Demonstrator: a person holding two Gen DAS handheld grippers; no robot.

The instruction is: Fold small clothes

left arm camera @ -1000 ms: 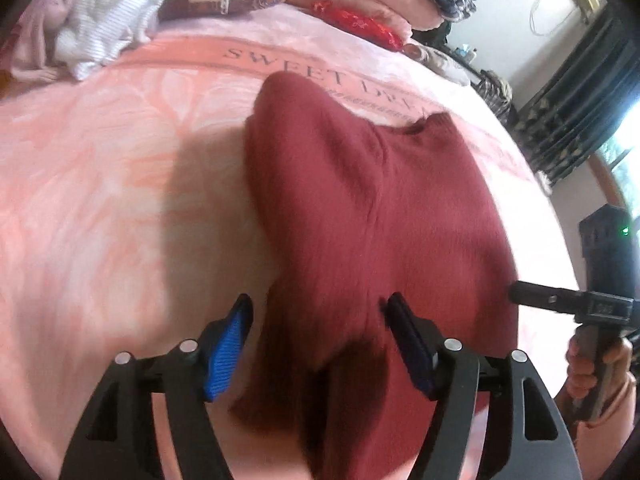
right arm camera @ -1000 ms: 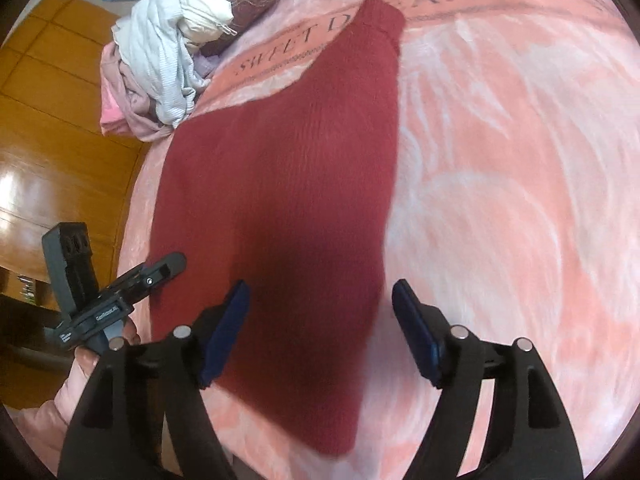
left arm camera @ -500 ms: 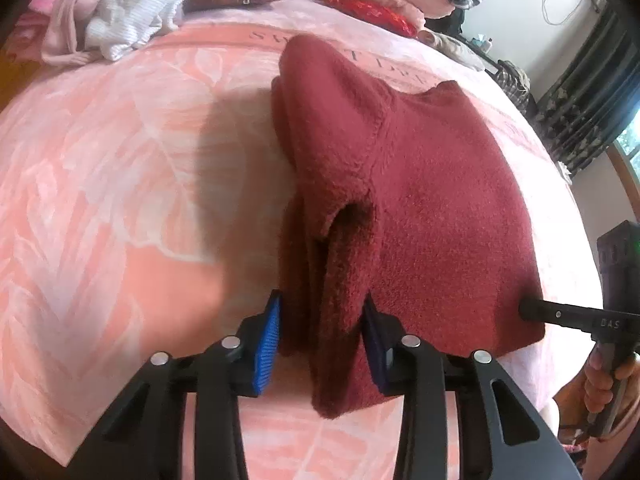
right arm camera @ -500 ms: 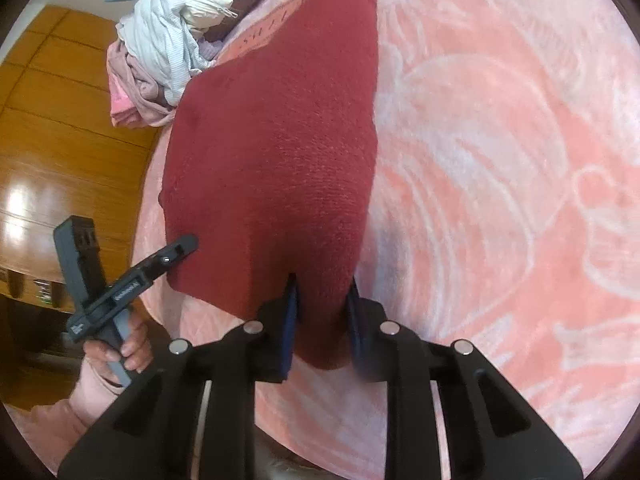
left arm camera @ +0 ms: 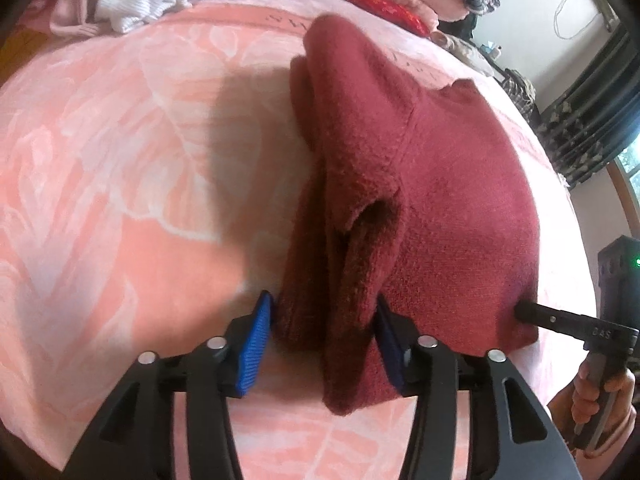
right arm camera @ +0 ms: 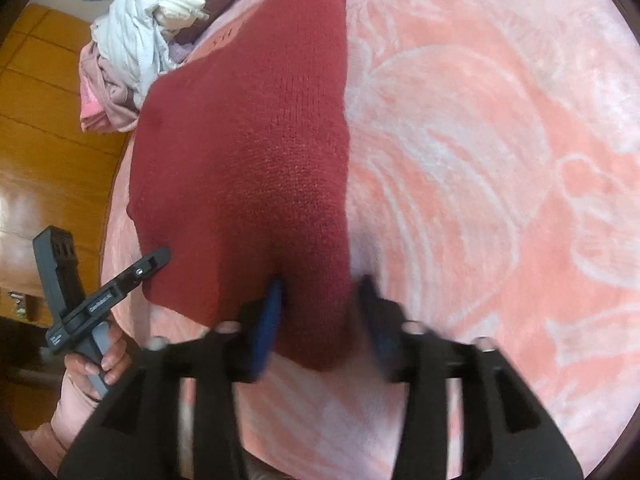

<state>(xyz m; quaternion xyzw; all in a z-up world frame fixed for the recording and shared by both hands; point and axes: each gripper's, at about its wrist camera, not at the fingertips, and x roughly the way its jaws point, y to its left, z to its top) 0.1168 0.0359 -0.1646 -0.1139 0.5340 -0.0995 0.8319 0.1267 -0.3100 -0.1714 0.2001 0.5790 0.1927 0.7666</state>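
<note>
Lengthwise, the red sweater [left arm camera: 460, 208] runs straight ahead of both tongs on the bed [left arm camera: 120, 160]; left tongs [left arm camera: 320, 340] and right tongs [right arm camera: 320, 320] straddle its near hem, jaws opening, grip released.

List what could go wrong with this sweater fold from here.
1. Both the left gripper and right gripper are opening around the red sweater; the bunched folded edge could spring back.
2. The sweater's hem lies near the edge of the pink blanket; it may slide off.
</note>
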